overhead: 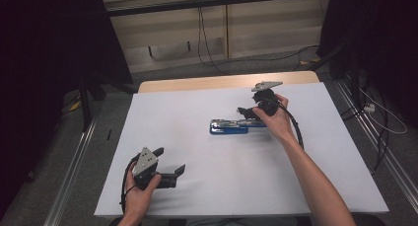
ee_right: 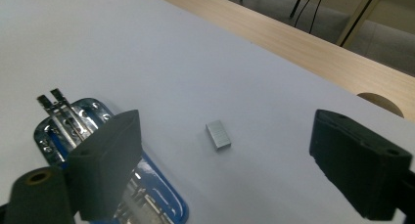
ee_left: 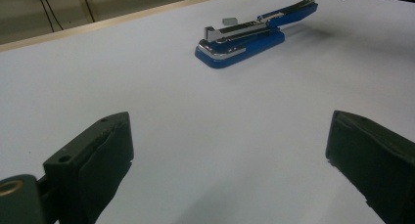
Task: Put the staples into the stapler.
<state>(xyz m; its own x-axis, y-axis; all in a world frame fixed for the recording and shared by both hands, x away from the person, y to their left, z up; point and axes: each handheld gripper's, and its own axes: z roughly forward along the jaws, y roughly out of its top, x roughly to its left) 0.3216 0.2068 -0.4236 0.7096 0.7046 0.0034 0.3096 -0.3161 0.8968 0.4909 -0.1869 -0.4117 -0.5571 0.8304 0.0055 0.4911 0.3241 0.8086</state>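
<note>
The jaws of the left gripper (ee_left: 230, 165) are spread wide with nothing but bare white tabletop (ee_left: 147, 87) seen between them in the left gripper view. The jaws of the right gripper (ee_right: 220, 170) are likewise held wide apart and grip nothing. Between them, in the right gripper view, a small grey block of staples (ee_right: 218, 135) is seen lying flat on the white surface, just beside the open blue stapler (ee_right: 93, 136), whose chrome magazine channel is laid bare beneath the near jaw. That block cannot be made out from the high view, where the stapler (overhead: 229, 126) is seen near the middle of the tabletop (overhead: 197, 186), its blue arm swung back toward the right gripper (overhead: 249, 112).

In the left gripper view the stapler (ee_left: 244, 35) is shown side-on and well away, with its top raised at a shallow angle above the base.

In the high view the right hand (overhead: 276, 118) is reached forward over the table with the forearm stretched out, the gripper pointed leftward at the stapler's rear. The left hand (overhead: 140, 186) is kept near the front edge, its gripper (overhead: 170, 162) aimed to the right, well apart from the stapler.
</note>
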